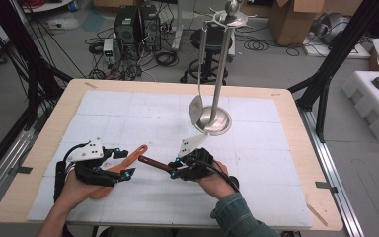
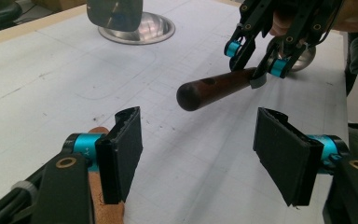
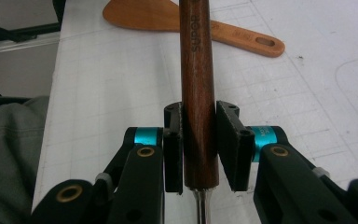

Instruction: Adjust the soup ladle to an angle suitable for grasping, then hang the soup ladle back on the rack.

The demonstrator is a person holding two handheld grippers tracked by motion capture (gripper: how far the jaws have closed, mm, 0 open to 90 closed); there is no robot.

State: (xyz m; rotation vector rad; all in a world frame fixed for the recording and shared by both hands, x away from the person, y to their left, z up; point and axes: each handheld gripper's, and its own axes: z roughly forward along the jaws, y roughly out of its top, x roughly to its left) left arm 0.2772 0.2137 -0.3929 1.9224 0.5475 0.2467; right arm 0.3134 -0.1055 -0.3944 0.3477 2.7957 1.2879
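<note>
Your right gripper (image 3: 199,154) is squeezing the dark wooden handle (image 3: 197,88) of a tool, lifting it just above the table. Your left gripper (image 2: 198,154) is wide open, holding nothing, with the orange spatula (image 1: 120,168) lying under it. Next, you probably need to carry the tool toward the metal stand (image 1: 220,74) ahead.

Colours and patterns: dark reddish-brown wooden handle (image 3: 198,93), stamped with pale lettering, centre of the right gripper view, joined to a silver metal shank. Orange-tan wooden spatula (image 3: 168,18), upper part of that view. Right gripper (image 3: 199,149) and left gripper (image 2: 205,149): black jaws and links, turquoise bushings, brass-coloured rivets. White mat (image 1: 128,118) ruled with a faint grey grid, on a pale wood table (image 1: 74,94). Polished silver stand (image 1: 217,121), upper centre of the high view. Grey-green denim sleeve (image 1: 237,212), bottom.
</note>
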